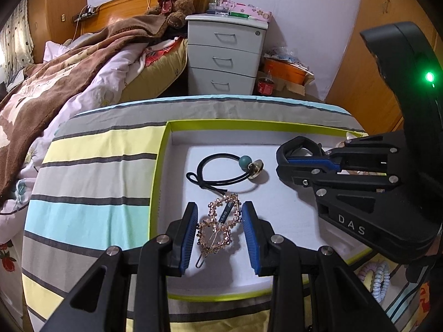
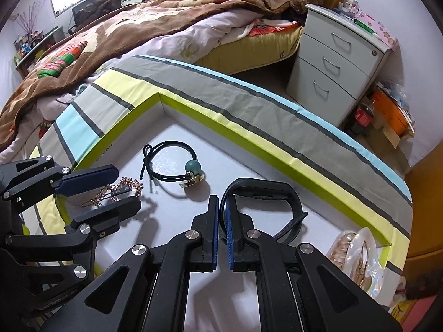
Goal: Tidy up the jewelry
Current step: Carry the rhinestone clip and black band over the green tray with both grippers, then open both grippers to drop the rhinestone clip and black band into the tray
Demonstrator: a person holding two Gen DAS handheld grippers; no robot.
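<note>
A shallow white tray with a lime-green rim lies on a striped cloth. In it lie a black hair tie with a teal bead and a rose-gold beaded hair clip. My left gripper is open, its blue pads on either side of the clip, not closed on it. My right gripper is shut on a black wristband, held over the tray's right part.
A pearly hair claw sits at the tray's right corner. A pastel spiral hair tie lies on the cloth outside the tray. Beyond are a bed with a brown blanket and a grey drawer unit.
</note>
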